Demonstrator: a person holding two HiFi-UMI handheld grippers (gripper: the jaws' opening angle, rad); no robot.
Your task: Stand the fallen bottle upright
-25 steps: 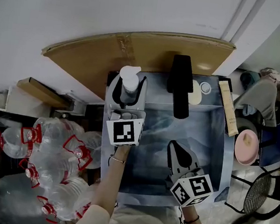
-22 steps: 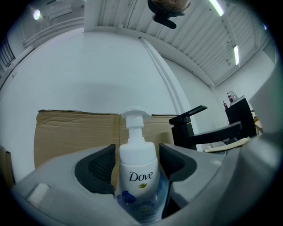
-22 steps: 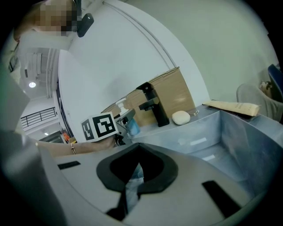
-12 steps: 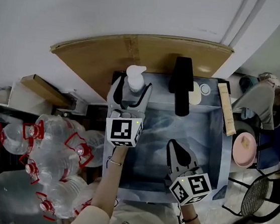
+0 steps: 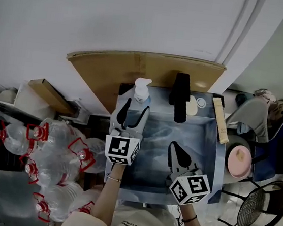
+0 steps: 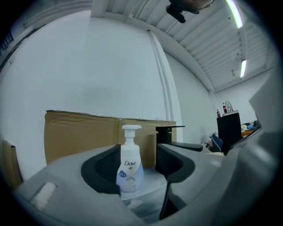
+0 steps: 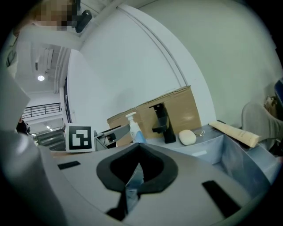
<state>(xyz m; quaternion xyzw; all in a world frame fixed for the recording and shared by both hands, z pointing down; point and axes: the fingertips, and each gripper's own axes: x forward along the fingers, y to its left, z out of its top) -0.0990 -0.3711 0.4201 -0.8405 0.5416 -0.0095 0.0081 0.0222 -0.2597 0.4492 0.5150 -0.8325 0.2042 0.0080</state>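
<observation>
Left hand-held gripper (image 5: 135, 109) backs off to 6 o'clock of upright Dove pump bottle (image 5: 142, 90); jaws apart, just narrowing, empty. Righting looks done.

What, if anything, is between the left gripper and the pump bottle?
Nothing visible. The pump bottle stands upright on the sink ledge just ahead of the left gripper; its open jaws have just been closing, empty.
</observation>
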